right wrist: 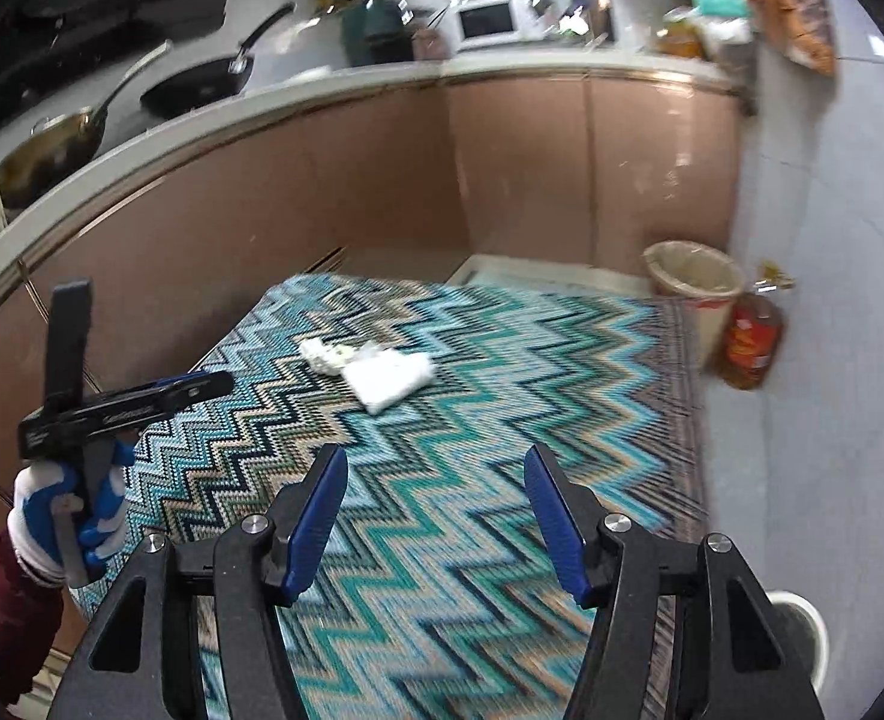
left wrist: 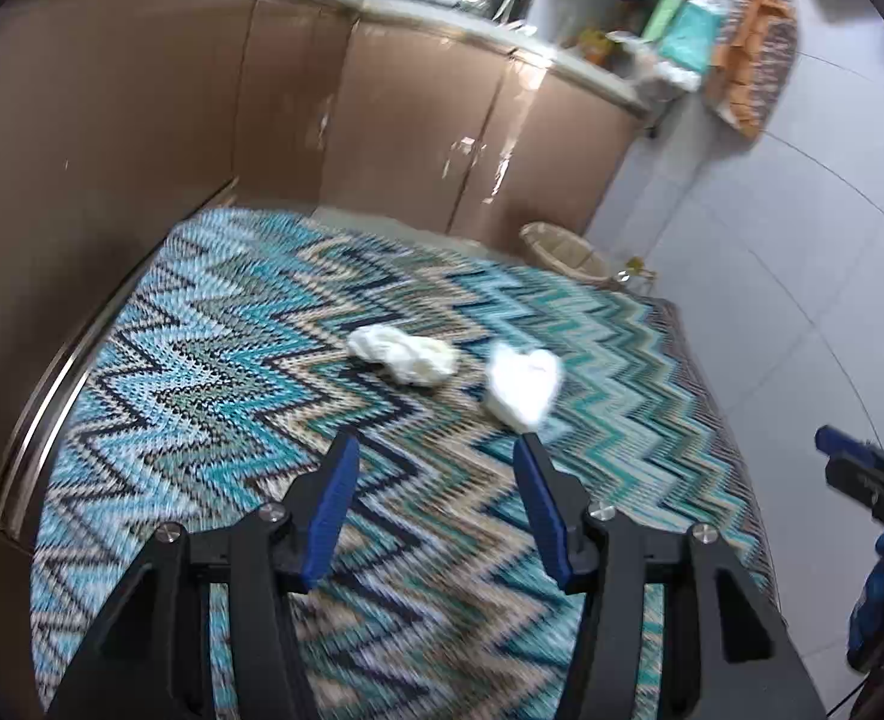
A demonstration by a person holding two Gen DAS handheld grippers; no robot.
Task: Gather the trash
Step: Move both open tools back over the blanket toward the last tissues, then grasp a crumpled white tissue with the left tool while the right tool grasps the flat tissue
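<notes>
Two crumpled white tissues lie side by side on a zigzag blue rug [left wrist: 232, 372]. In the left wrist view the left tissue [left wrist: 403, 354] and the right tissue [left wrist: 523, 384] sit just beyond my left gripper [left wrist: 436, 444], which is open and empty above the rug. In the right wrist view the same tissues [right wrist: 325, 356] [right wrist: 391, 381] lie further off, ahead and left of my right gripper [right wrist: 436, 456], which is open and empty. A lined trash bin [right wrist: 694, 285] stands past the rug's far right corner; it also shows in the left wrist view [left wrist: 565, 252].
Brown cabinet doors [right wrist: 382, 180] run along the far and left sides of the rug. An oil bottle [right wrist: 751, 342] stands on the grey tile floor beside the bin. Pans [right wrist: 202, 81] and a microwave [right wrist: 487, 21] sit on the counter above.
</notes>
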